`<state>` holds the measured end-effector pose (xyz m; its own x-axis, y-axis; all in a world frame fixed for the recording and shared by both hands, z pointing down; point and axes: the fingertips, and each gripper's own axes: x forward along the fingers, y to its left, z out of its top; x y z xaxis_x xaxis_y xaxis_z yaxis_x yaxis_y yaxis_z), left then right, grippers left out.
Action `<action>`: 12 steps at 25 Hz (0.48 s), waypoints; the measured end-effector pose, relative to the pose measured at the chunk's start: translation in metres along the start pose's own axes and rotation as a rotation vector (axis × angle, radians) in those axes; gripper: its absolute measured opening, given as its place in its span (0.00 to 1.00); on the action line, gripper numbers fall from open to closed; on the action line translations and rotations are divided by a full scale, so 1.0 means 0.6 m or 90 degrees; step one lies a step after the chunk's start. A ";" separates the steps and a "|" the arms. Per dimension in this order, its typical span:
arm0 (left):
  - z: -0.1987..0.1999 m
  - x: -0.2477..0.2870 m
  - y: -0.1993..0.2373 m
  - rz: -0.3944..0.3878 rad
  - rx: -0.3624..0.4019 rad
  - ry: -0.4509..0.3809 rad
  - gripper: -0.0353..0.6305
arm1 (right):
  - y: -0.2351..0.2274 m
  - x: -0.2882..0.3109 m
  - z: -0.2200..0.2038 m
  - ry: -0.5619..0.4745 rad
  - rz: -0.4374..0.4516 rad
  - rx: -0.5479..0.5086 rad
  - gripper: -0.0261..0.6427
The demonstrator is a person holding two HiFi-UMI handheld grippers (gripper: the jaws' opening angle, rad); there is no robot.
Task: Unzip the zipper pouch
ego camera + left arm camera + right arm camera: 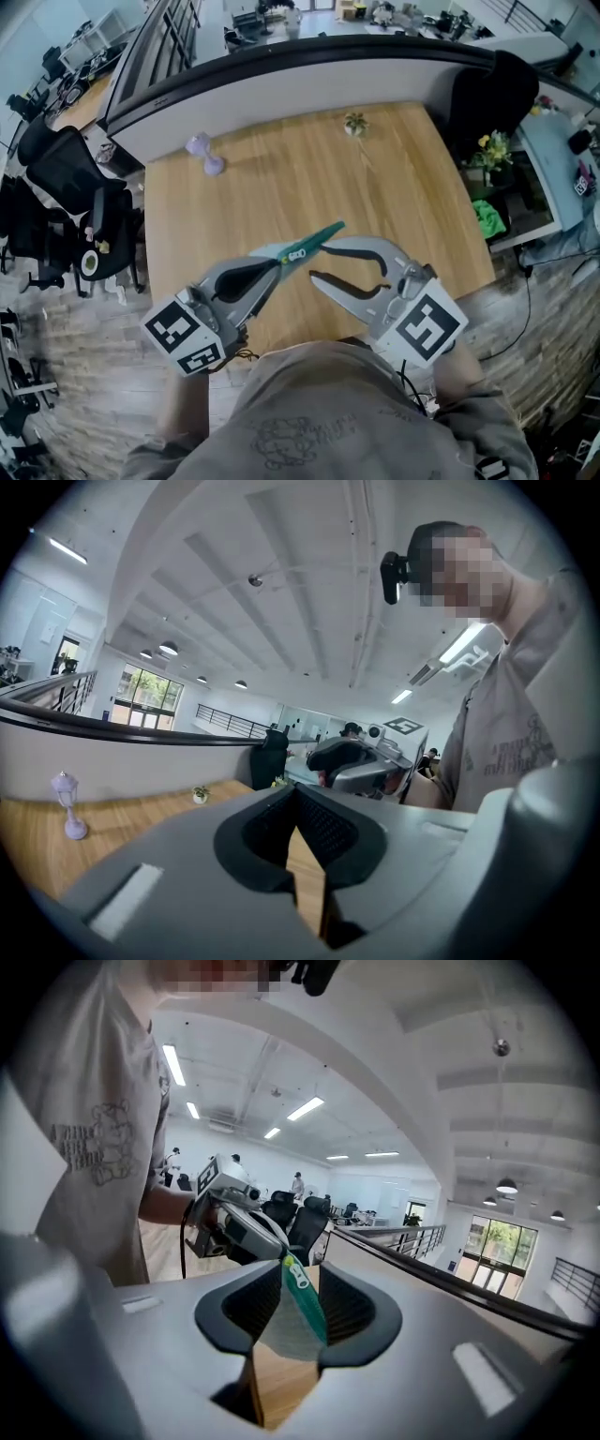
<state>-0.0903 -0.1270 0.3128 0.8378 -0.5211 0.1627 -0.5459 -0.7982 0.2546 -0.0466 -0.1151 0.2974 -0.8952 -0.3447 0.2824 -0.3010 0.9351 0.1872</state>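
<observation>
A flat green zipper pouch (319, 238) hangs in the air above the wooden table (281, 187), slanting up to the right. My left gripper (279, 262) comes in from the lower left and is shut on the pouch's near end. My right gripper (321, 261) reaches in from the right, jaws apart around the pouch's other part. In the right gripper view the pouch (302, 1324) stands between the pads with its white zipper pull (296, 1277) at the top; it leans along one pad and is not squeezed. In the left gripper view the jaws (298, 794) meet at the tips and the pouch does not show.
A small purple ornament (204, 155) and a tiny potted plant (354, 123) stand at the table's far side, before a curved grey partition (309, 80). Black office chairs (70, 202) crowd the left. A side desk with flowers (494, 150) lies to the right.
</observation>
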 end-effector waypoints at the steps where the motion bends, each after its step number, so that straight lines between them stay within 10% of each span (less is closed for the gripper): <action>1: -0.001 0.000 -0.003 -0.005 0.003 0.002 0.05 | 0.003 0.006 0.000 0.008 0.011 -0.019 0.20; 12: -0.011 0.009 -0.031 -0.036 0.017 0.017 0.05 | 0.024 0.031 -0.036 0.090 0.087 -0.098 0.20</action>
<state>-0.0757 -0.1131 0.3154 0.8666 -0.4676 0.1741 -0.4978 -0.8339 0.2382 -0.0604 -0.1096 0.3260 -0.8657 -0.2347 0.4421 -0.1177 0.9540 0.2759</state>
